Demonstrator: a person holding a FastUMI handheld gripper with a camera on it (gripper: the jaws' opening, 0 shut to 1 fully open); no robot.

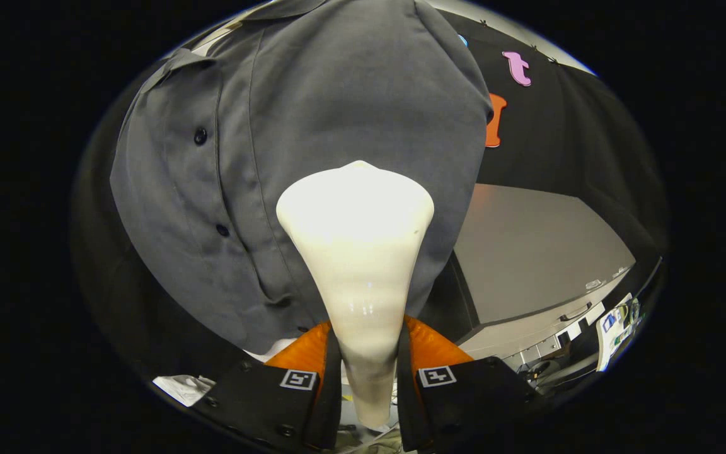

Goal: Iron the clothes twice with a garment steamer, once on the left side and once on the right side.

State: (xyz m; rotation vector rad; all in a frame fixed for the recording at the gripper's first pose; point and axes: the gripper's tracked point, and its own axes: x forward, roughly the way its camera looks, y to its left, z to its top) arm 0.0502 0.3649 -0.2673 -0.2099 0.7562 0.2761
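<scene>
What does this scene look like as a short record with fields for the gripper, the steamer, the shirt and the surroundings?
gripper: gripper shut on the garment steamer's handle, one finger on each side
garment steamer: garment steamer, cream, its wide head pointing ahead of the fingers at the shirt
shirt: grey button-up shirt hanging just beyond the steamer head, its button placket left of the head
contact: cannot tell whether the head touches the fabric
surroundings: grey table to the right, beyond the fingers
</scene>
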